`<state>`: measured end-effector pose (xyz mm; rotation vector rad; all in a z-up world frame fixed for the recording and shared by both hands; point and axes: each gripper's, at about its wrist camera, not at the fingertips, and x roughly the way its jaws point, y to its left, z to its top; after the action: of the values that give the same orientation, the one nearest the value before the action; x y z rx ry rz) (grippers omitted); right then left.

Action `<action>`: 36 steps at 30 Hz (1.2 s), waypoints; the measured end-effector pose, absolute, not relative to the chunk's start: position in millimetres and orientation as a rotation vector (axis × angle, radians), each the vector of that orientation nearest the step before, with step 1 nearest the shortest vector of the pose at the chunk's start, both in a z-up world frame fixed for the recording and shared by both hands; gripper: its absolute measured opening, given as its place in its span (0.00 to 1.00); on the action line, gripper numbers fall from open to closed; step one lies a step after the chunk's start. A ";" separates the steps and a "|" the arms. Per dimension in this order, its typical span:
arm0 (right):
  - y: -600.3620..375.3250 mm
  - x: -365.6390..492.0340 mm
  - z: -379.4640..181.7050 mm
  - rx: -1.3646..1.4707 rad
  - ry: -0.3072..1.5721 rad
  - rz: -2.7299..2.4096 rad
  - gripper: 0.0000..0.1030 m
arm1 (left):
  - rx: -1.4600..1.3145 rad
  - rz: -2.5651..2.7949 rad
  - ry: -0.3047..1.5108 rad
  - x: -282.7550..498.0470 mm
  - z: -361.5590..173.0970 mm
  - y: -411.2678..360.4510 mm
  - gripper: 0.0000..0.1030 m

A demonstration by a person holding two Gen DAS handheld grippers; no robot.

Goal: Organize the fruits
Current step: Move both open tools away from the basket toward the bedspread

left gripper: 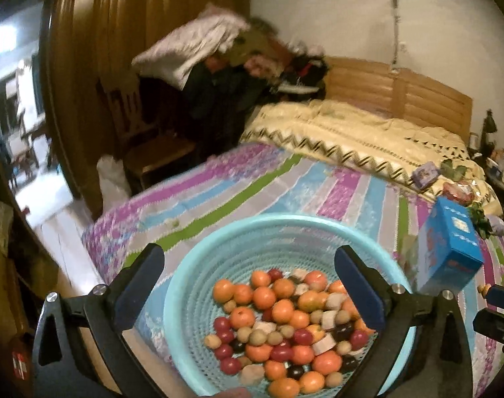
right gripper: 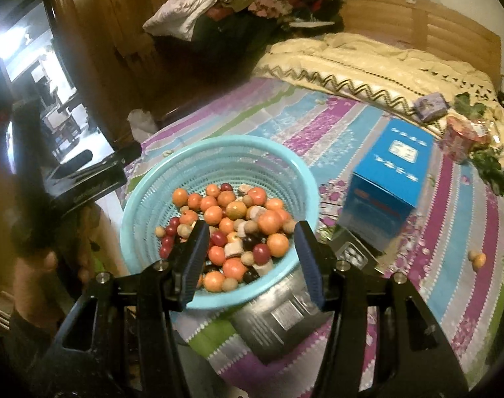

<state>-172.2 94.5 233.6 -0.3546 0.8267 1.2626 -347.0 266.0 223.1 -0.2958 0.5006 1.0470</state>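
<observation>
Basket [right gripper: 145, 195] (turquoise) — mixed fruits [right gripper: 232, 229] inside, blue box [right gripper: 387, 179] beside.

The right hand-held gripper [right gripper: 252, 258] hangs spread above the fruit-filled basket [right gripper: 145, 199].

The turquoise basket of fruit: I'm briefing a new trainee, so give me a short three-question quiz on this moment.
1. True or false: both tools are open and hold nothing.
2. What lies on the striped sheet, away from the basket, past the blue box?
A) a banana
B) a small orange fruit
C) a knife
3. Fill in: the grey packet sticks out from ____ the basket.

Key:
1. True: left tool, right tool.
2. B: the small orange fruit.
3. Under: grey packet.
</observation>
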 end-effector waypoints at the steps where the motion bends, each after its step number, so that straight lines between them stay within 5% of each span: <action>1: 88.7 -171.2 234.6 -0.350 0.820 1.256 0.54 | -0.284 1.037 0.489 -344.9 226.3 259.7 1.00; 5: 55.8 -165.0 240.1 -0.311 0.792 1.215 0.63 | -0.228 0.996 0.452 -332.5 241.0 229.5 1.00; 36: -176.7 -99.3 171.0 -0.146 0.866 0.833 0.64 | -0.046 0.667 0.584 -183.2 243.7 34.2 1.00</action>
<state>-99.3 -176.7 171.0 -0.1457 0.8657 0.8329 -183.2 34.2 243.7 -0.0455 0.5836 0.6669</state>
